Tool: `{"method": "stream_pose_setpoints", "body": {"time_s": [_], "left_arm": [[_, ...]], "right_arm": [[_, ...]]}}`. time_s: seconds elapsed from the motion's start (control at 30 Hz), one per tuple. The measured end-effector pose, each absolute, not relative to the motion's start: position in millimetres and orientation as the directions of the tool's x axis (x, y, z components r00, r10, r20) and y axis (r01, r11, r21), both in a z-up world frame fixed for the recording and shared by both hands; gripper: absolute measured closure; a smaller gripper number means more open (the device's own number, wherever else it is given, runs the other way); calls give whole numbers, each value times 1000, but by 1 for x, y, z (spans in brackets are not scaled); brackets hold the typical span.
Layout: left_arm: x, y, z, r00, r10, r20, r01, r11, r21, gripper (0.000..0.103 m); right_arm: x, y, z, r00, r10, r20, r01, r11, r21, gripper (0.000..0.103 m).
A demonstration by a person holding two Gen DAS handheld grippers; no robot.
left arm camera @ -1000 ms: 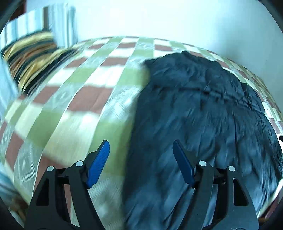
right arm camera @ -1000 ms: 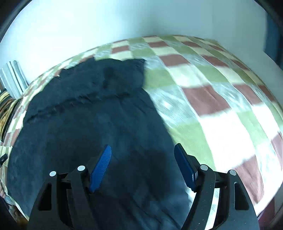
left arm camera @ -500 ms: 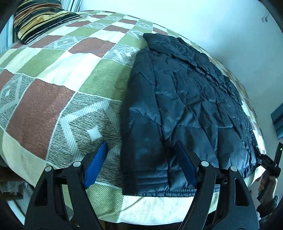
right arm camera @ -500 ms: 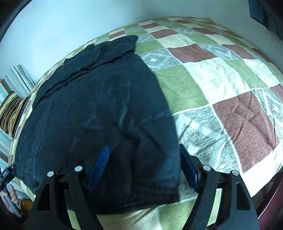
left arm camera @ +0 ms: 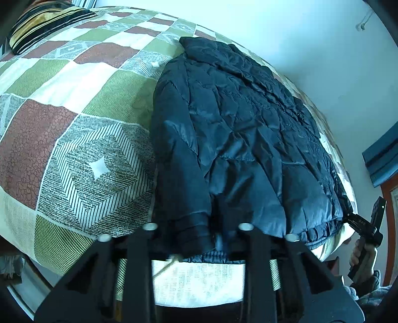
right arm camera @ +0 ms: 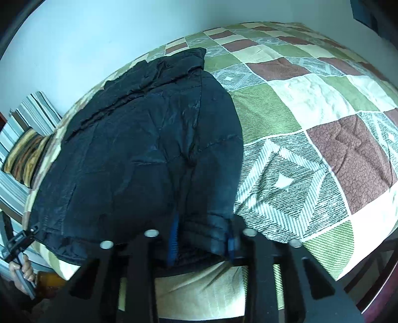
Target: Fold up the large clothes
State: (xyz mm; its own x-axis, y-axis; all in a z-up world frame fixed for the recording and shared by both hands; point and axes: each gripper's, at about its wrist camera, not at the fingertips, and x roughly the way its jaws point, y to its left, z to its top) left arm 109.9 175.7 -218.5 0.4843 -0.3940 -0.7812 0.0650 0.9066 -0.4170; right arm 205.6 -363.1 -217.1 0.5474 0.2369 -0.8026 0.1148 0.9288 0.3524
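Note:
A dark navy quilted jacket lies flat on a checked bedspread, its collar at the far end and its hem at the near bed edge. My left gripper is at the jacket's near left hem corner, its jaws closed in on the cuffed fabric. In the right wrist view the jacket fills the left half of the bed. My right gripper is closed on the near right hem corner, blue pads pressing the fabric. Each gripper shows in the other's view at the hem ends: the right gripper, the left gripper.
A striped yellow and black pillow lies at the far left of the bed, also seen in the right wrist view. A white wall runs behind the bed. The bedspread stretches bare to the right of the jacket.
Both grippers pulled back to the near edge of the bed, lowered onto the jacket's hem corners, and went from open to closed on the fabric.

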Motion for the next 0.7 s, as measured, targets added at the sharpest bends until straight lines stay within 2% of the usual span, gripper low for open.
{"method": "stream_pose_setpoints", "body": {"time_s": [0.1,0.23,0.5,0.7], "left_arm": [[108,180,-209,514,-419,-749,73,891,-449,91],[108,183,-190,560,-422,-713,77,883,-462,92],[122,179,-128,673,-429,-602,127,869,-478,93],[173,175,-95,718,-424,-552,150,868,-472,93]], "right_arm": [[204,-366,-212,560,269,-783,110,913,392,88],[201,-374,-199,598,323,-733,107,875,472,91],[221,-375,-151,685,397,-611,17,829,559,92],[271,-383,-121,735,420,-532,-29,804,594,92]]}}
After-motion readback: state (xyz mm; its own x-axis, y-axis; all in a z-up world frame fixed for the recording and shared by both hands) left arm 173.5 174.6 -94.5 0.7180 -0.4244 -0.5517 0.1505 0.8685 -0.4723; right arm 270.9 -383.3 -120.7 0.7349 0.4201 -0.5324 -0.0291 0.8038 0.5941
